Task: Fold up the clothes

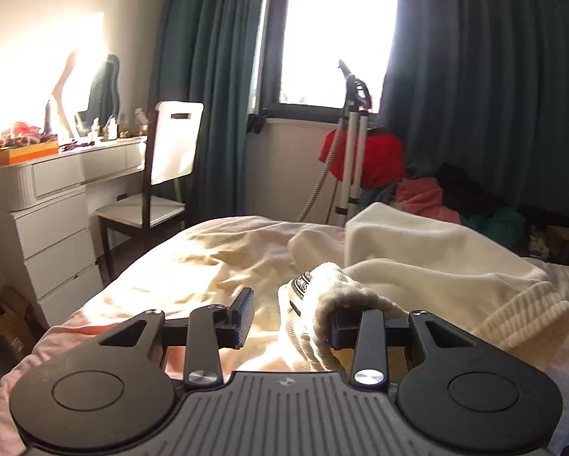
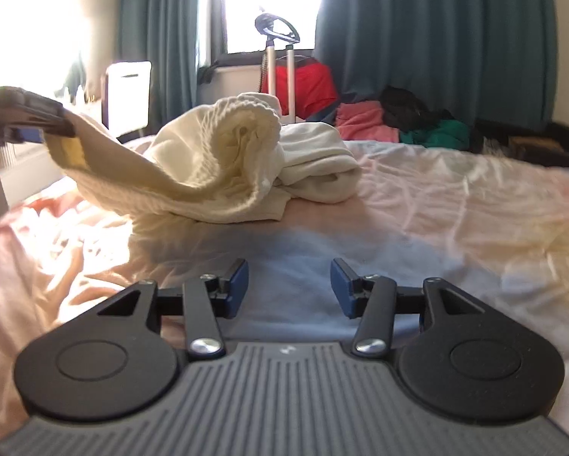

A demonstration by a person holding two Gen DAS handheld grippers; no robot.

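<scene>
A cream sweater (image 2: 223, 159) of thick ribbed knit lies bunched on a bed (image 2: 455, 205) under a rumpled pale pink sheet, with sun falling across the left side. The left hand-held gripper (image 1: 288, 315) has its jaws partly apart, and the garment's fleecy collar, with a black-and-white woven label, is draped over its right finger (image 1: 345, 326); its left finger (image 1: 242, 313) stands bare and clear of the cloth. Whether the pads actually press the fabric cannot be told from that view. In the right wrist view the same left hand-held gripper shows at the far left, with a stretch of the knit pulled taut and lifted off the bed towards it.

The right hand-held gripper (image 2: 289, 288) hangs with its blue-padded jaws moderately apart and nothing between them, low over bare sheet, with the sweater ahead of it and to the left, well clear of its fingertips.

Beyond the bed a garment steamer (image 1: 351, 140) on a metal pole stands before a bright window framed by dark teal curtains (image 1: 486, 87). Red, pink, black and green clothes (image 1: 421, 190) are heaped at its foot. At the left, a white-backed chair (image 1: 163, 174) sits by a white dresser (image 1: 52, 209) crowded with small bottles.
</scene>
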